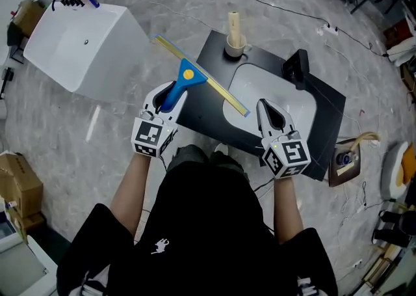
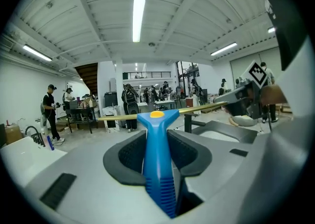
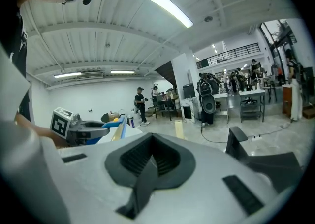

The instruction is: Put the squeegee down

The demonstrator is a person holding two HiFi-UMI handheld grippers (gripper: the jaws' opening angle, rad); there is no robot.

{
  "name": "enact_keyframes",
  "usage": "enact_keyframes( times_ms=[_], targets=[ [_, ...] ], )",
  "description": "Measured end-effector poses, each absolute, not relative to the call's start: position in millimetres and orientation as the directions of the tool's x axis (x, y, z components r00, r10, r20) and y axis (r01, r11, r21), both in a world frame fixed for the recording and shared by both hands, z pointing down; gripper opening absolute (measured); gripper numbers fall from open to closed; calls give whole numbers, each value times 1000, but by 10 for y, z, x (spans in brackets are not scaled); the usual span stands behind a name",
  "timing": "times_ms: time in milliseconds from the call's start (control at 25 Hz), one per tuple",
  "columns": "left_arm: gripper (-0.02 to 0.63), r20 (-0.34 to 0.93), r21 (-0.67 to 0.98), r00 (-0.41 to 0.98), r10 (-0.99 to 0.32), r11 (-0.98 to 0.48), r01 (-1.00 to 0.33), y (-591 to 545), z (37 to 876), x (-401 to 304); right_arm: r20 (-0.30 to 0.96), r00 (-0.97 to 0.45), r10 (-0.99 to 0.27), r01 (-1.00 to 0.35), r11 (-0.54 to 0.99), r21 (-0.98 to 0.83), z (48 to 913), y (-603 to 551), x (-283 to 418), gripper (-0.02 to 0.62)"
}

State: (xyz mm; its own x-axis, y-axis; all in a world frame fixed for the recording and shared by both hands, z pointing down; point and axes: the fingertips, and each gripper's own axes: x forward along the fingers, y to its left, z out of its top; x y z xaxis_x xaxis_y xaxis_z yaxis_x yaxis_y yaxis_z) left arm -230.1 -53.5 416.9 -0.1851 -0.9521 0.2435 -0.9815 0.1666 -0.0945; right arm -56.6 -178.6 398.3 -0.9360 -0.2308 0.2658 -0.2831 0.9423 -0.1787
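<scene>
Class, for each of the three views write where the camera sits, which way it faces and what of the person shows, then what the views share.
Head view: on the head, facing steeply down at the black board; torso, forearms, left gripper and right gripper show.
Left gripper view: on that gripper, facing level along jaws clamping the squeegee; right hand at right.
Right gripper view: on that gripper, facing along its shut, empty jaws; left hand at left.
Shared: all three show the squeegee.

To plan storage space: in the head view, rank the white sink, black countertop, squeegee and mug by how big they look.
1. black countertop
2. white sink, somewhat smaller
3. squeegee
4. mug
</scene>
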Motion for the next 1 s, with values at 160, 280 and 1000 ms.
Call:
enact_keyframes(
  times_ms=[160, 280, 1000],
  targets=[
    [137, 334, -122, -104, -937, 66, -990, -699, 4428, -2288, 286, -922, -260, -323, 924, -204, 4093, -1906, -521, 2],
    [137, 395, -146, -24, -918, -37, -989, -811, 4632, -2304, 313, -903, -296, -369, 906, -207, 4206, -1972, -494, 2],
    [137, 579, -138, 446, -683, -622, -771, -1424, 5473, -2479, 438, -726, -530, -657, 724, -212, 4688, -1769, -649, 2]
  ],
)
